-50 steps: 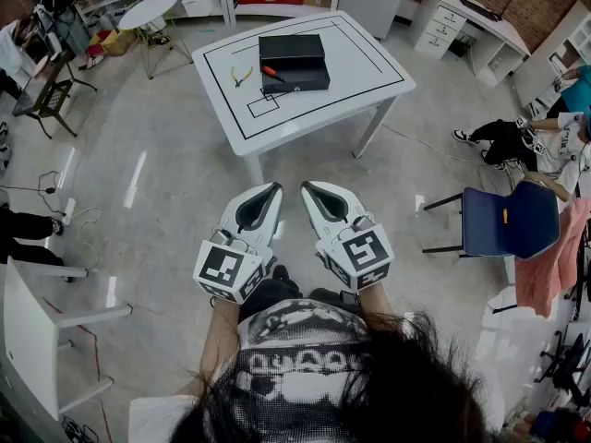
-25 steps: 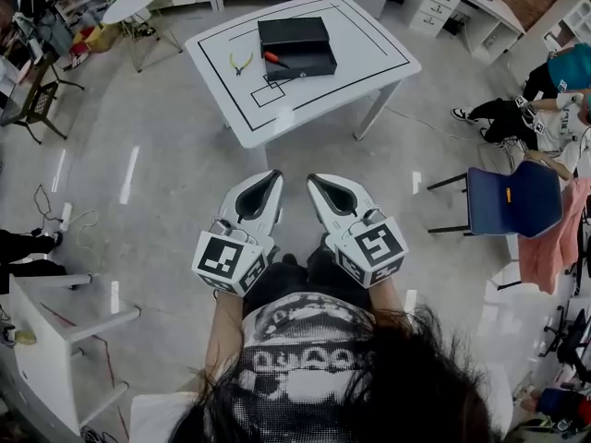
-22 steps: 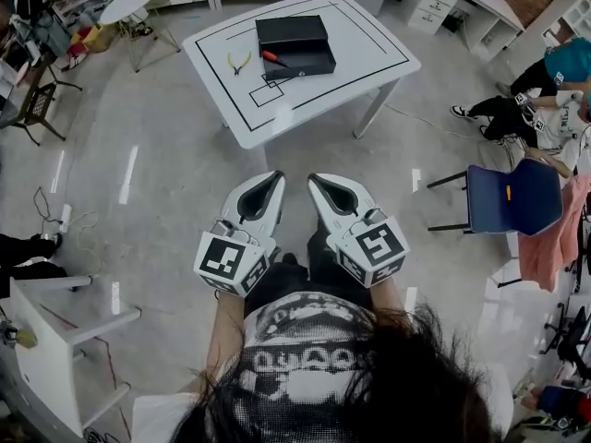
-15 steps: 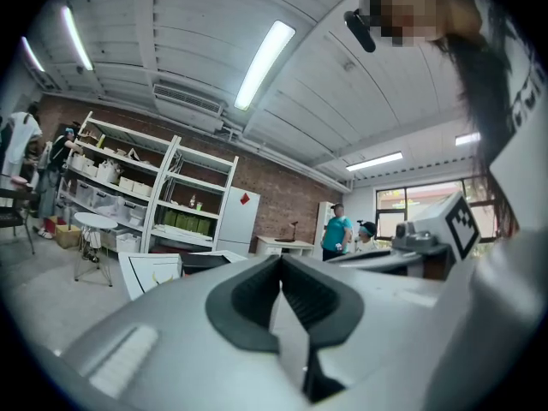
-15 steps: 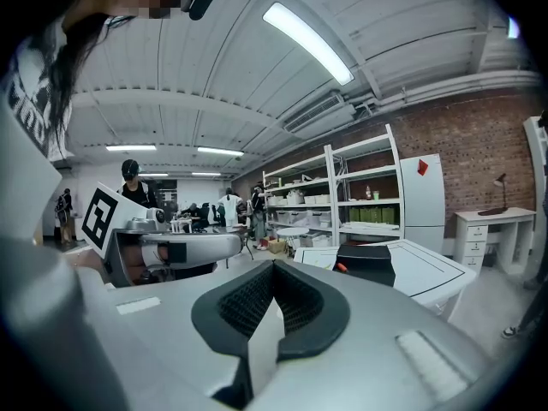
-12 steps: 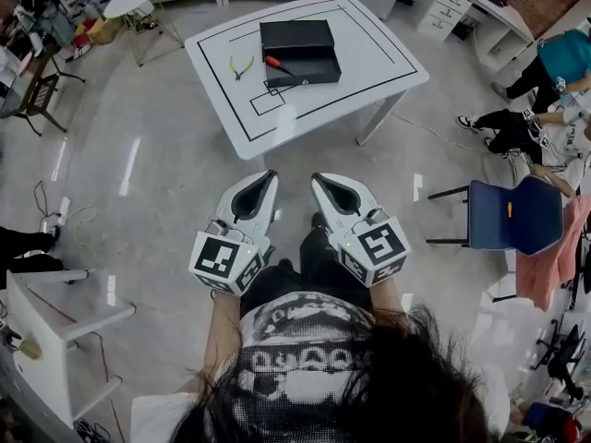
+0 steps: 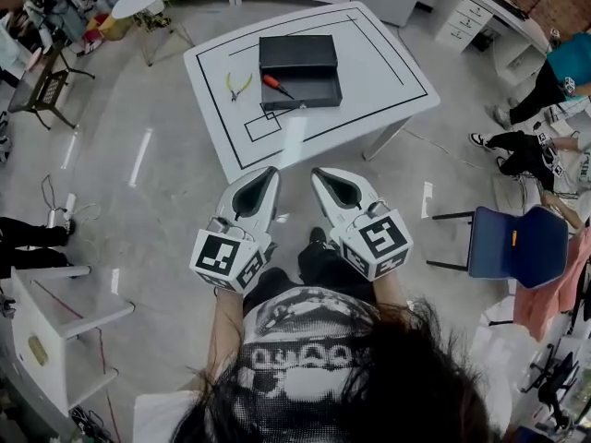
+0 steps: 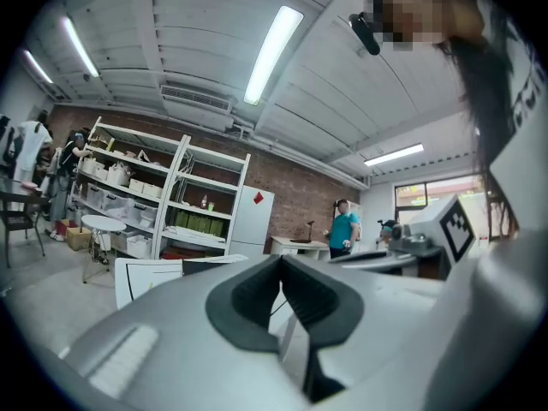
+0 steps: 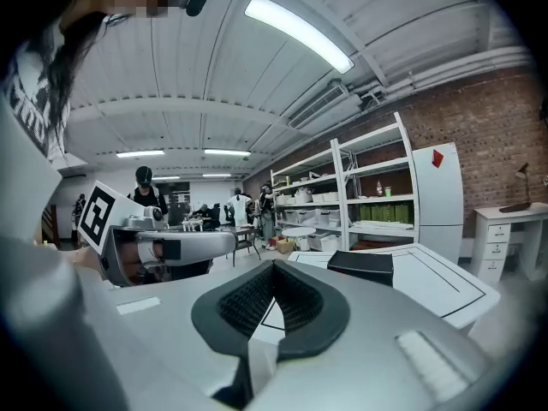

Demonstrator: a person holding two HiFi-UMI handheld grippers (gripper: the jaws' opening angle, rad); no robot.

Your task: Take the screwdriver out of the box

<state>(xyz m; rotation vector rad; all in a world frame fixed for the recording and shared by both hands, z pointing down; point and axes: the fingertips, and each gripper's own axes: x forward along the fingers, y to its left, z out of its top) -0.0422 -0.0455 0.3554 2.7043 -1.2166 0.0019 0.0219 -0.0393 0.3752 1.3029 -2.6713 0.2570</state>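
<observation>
Left gripper (image 7: 273, 173) and right gripper (image 7: 317, 173) are held side by side, short of the table (image 7: 388, 72); both jaw pairs are closed together with nothing between them. The screwdriver (image 7: 275, 85) is seen lying in the open box (image 7: 297, 53), red handle toward its left end. Pliers (image 7: 238, 84) are noted just left of the box.

Bright ceiling tubes (image 8: 272, 54); floor (image 7: 138, 155) glare; fisheye edges; foreground prob. soft.

A box (image 7: 297, 53) sits mid-tabletop (image 7: 388, 72), nearer the far edge. The screwdriver (image 7: 275, 85) lies apparently inside it, at its left end, with pliers (image 7: 238, 84) on the tabletop just left of the box. The left gripper (image 7: 273, 173) and right gripper (image 7: 317, 173) are side by side before the near edge.
</observation>
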